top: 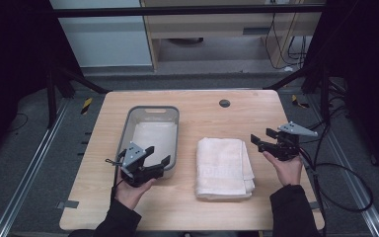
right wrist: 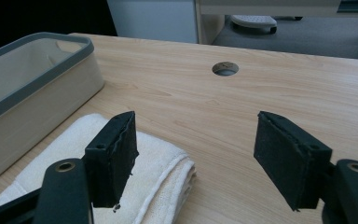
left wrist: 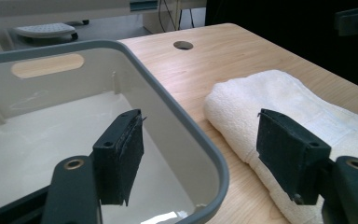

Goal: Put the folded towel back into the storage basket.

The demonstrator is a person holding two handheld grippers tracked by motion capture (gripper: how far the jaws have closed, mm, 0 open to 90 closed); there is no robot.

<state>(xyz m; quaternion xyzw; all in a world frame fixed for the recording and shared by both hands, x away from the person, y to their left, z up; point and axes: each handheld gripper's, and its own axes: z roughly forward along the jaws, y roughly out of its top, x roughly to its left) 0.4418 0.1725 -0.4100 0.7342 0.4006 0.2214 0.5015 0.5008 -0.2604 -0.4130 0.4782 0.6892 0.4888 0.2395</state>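
Left gripper (top: 158, 154) is hovering with jaws spread wide and nothing between them, straddling the near right corner of the grey-rimmed cream plastic bin (top: 128, 127); in the left gripper view one jaw is hanging over the bin's inside and the other is sitting over the towel's left edge. The bin is looking empty inside. The folded white terry towel (top: 223, 167) is lying flat on the light wooden table (top: 202, 111), just right of the left gripper and just left of the right gripper (top: 262, 140). The right gripper is also hanging wide with nothing held, off the towel's far right corner.

Judging progress: folding looks done; the towel is not gripped yet, and putting it in the bin appears to be what is left.

Room: bare table is lying beyond and to the right of the right gripper, with the table's right edge close by. The bin rim, right under the left gripper, is the edge to be clearing.
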